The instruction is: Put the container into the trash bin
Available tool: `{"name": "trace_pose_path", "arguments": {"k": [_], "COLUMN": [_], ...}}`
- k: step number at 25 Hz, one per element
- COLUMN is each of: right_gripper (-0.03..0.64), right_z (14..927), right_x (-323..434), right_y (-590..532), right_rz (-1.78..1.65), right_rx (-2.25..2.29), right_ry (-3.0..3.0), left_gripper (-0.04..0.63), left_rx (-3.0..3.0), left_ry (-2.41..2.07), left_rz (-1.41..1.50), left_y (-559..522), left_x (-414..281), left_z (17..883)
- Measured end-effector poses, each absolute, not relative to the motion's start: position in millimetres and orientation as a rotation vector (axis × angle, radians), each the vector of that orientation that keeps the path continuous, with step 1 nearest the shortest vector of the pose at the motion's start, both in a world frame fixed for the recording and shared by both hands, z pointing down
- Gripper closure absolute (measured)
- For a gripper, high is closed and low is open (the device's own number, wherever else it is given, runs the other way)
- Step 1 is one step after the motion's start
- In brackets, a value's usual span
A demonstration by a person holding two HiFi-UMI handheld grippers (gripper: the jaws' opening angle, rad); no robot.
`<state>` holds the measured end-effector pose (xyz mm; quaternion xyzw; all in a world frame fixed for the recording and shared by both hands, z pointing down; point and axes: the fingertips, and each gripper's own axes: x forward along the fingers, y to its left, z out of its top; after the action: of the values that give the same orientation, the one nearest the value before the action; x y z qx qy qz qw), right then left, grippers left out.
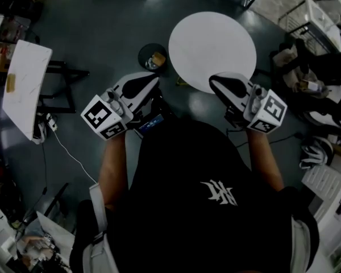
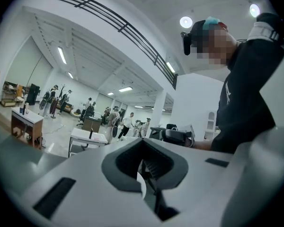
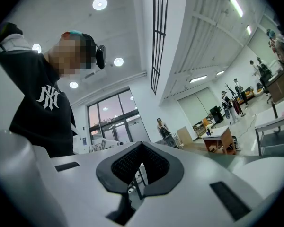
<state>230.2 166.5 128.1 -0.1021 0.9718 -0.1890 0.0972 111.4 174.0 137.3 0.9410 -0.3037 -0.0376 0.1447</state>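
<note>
Showing tan container (image 1: 157,58), inside black bin (image 1: 142,52)

Trash bin (image 1: 141,54): round, dark, upright on the grey floor at your 11 o'clock, its mouth open toward you. Container (image 1: 157,58): a tan and pale shape inside the bin, toward its 3 o'clock side; detail too small to tell.

The plain white round tabletop (image 1: 212,50) stands against a dark grey-blue floor (image 1: 102,21). The small round black trash bin (image 1: 143,51) shows something tan inside. The white left gripper (image 1: 152,82) and white right gripper (image 1: 213,81) have black pads, and their 2 cubes bear black-and-white square markers.
</note>
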Motion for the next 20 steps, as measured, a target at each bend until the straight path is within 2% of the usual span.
{"name": "trace_pose_path", "arguments": {"k": [8, 20], "right_gripper": [0.581, 0.581], "right_z": [143, 160], "right_x": [267, 245], "right_y": [197, 237], "right_rz": [-0.592, -0.641], "right_rx": [-0.346, -0.295], "right_ry": [2.823, 2.913], "left_gripper": [0.594, 0.592], "left_rx": [2.654, 2.660], "left_ry": [-0.724, -0.700], "left_rz": [0.062, -0.020], "left_y": [198, 225], "left_x": [160, 168], "left_z": [166, 163]}}
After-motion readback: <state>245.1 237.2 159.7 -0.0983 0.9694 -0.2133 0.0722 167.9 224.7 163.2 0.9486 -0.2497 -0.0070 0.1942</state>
